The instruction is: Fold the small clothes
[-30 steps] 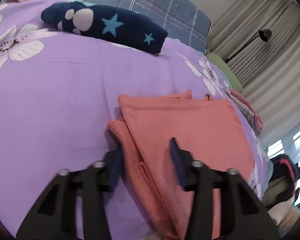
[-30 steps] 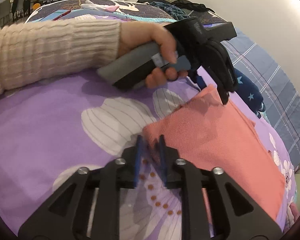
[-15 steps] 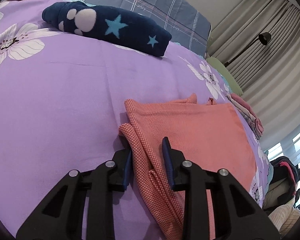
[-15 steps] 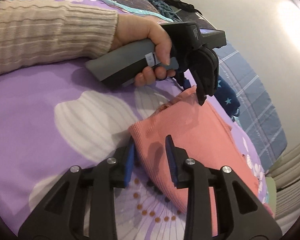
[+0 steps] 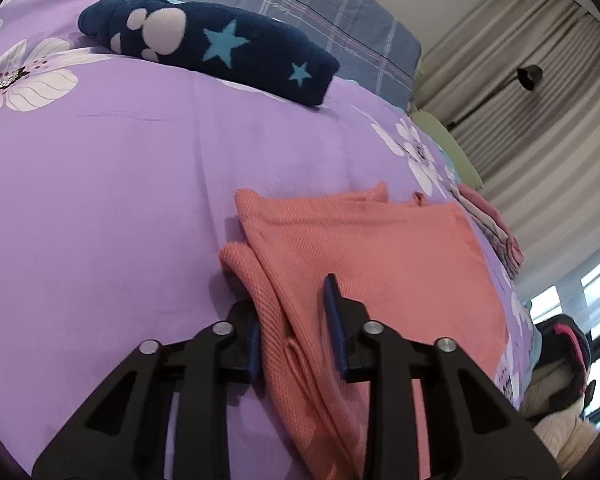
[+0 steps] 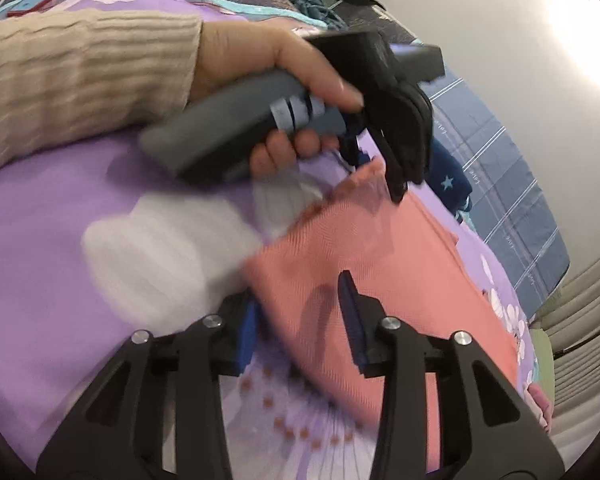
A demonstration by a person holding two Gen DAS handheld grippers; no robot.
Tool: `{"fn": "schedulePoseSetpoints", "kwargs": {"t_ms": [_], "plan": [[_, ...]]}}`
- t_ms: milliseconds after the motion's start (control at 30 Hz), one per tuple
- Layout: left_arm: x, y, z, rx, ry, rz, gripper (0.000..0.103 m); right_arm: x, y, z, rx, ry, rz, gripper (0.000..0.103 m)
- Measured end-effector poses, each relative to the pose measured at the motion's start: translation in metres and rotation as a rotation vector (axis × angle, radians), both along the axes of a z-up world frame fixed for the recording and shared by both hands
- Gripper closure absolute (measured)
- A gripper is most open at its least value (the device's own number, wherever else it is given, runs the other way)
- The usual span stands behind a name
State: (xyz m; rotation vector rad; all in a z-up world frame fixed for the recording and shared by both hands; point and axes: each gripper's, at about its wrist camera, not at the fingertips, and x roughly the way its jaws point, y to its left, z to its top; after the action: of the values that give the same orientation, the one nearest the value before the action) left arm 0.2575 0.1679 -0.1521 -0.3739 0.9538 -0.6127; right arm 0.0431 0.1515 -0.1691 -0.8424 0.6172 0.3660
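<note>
1. At the lower centre of the left wrist view, the left gripper [image 5: 296, 320] straddles the near left edge of the coral garment [image 5: 371, 264]. Its jaws have just been closing, with the doubled edge of the cloth between them; a gap shows beside the right pad, so we read the grip as not yet made.
2. At the lower centre of the right wrist view, the right gripper [image 6: 300, 320] stands over the near corner of the same garment [image 6: 379, 280]. Its jaws have just been opening, the corner lies between the pads, and neither pad presses on it.
3. In the upper half of the right wrist view, the person's hand [image 6: 276, 64] holds the left gripper's handle, its fingers on the garment's far corner at centre right.
4. The garment lies flat and partly folded on the purple flowered bedspread [image 5: 100, 200], centre to lower right in the left wrist view. A folded navy star-print garment [image 5: 220, 48] rests well apart, in the upper left.
5. We judge the step in hand to be re-gripping two corners of one edge for the next fold.
6. The next move calls for both pad pairs to close on every layer, then a matched lift and carry across to the opposite edge.
</note>
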Motion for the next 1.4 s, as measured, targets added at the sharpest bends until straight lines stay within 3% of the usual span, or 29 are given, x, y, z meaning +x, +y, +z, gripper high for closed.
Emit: {"fn": "schedulePoseSetpoints", "kwargs": {"t_ms": [33, 67, 100, 267, 467, 700, 967, 1200, 1400], "plan": [[0.002, 0.001, -0.001, -0.004, 0.004, 0.006, 0.085, 0.003, 0.001, 0.001, 0.012, 0.016, -0.001, 0.076], [0.002, 0.002, -0.001, -0.011, 0.007, 0.007, 0.088, 0.006, 0.002, 0.001, 0.02, 0.029, -0.009, 0.092], [0.002, 0.003, -0.001, -0.017, 0.006, 0.007, 0.09, 0.006, -0.001, 0.005, 0.043, 0.027, -0.012, 0.094], [-0.002, -0.01, 0.014, 0.059, -0.035, 0.008, 0.093, 0.005, -0.027, 0.037, 0.201, 0.013, -0.027, 0.097], [-0.001, -0.029, 0.05, 0.035, -0.067, 0.009, 0.093, 0.006, -0.08, 0.077, 0.411, 0.022, -0.101, 0.097], [-0.007, -0.099, 0.092, 0.134, -0.126, -0.017, 0.094, 0.01, -0.177, 0.104, 0.668, 0.045, -0.245, 0.098], [-0.007, -0.205, 0.113, 0.227, -0.16, -0.083, 0.094, 0.008, -0.283, 0.105, 0.864, 0.059, -0.386, 0.098], [-0.002, -0.304, 0.092, 0.325, -0.137, -0.174, 0.094, 0.007, -0.361, 0.085, 0.987, 0.109, -0.537, 0.098], [0.001, -0.355, 0.066, 0.462, -0.125, -0.199, 0.094, 0.006, -0.402, 0.06, 1.094, 0.167, -0.623, 0.098]]}}
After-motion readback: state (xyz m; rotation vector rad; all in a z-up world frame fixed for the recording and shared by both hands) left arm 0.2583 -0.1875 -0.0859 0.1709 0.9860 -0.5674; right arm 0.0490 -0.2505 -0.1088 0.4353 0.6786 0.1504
